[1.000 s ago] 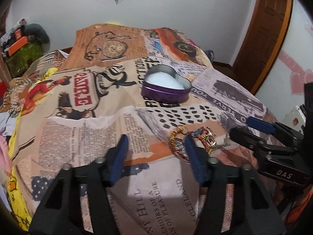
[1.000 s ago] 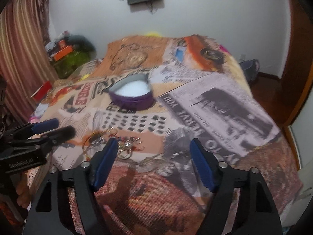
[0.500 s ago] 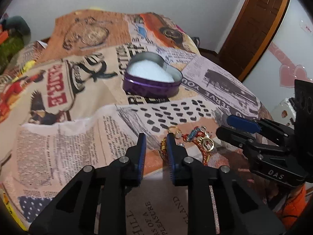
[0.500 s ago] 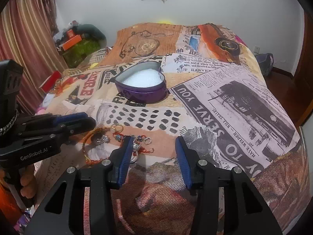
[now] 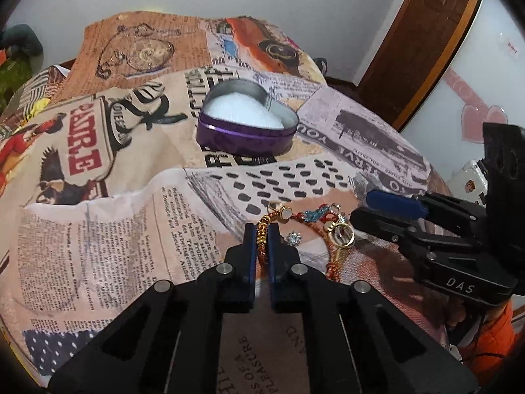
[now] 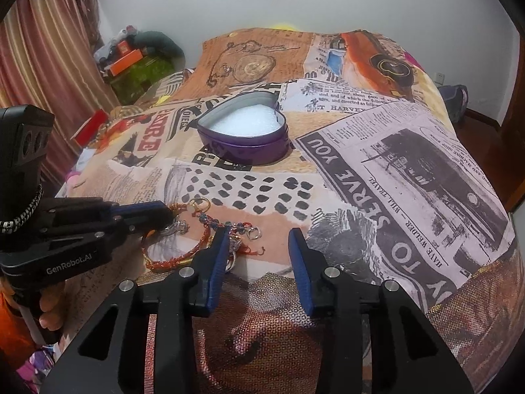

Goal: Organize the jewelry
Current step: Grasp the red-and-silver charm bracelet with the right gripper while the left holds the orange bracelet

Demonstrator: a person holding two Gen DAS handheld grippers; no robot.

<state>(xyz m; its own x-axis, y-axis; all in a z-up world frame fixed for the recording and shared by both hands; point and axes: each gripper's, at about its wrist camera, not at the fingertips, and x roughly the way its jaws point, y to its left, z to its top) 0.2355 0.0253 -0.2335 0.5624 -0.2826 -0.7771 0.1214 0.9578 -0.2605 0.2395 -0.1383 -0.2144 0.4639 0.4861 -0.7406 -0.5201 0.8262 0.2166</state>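
Observation:
A pile of jewelry (image 5: 315, 226) lies on the printed bedspread: a red braided bracelet with gold beads, gold rings, a small crystal stud and a blue charm. It also shows in the right wrist view (image 6: 203, 233). My left gripper (image 5: 261, 231) is shut on the gold-beaded part of the red bracelet (image 5: 261, 236). My right gripper (image 6: 257, 239) is open, its left finger at the right edge of the pile, holding nothing. An open purple heart-shaped tin (image 5: 246, 124) with white foam inside sits further back on the bed; it also shows in the right wrist view (image 6: 244, 131).
The bedspread (image 6: 393, 164) drops off at the right and front edges. A wooden door (image 5: 423, 42) stands at the right. Clutter and a curtain (image 6: 49, 49) are at the left of the bed.
My left gripper moved forward onto the pile and closed on the bracelet. My right gripper narrowed and moved closer to the jewelry.

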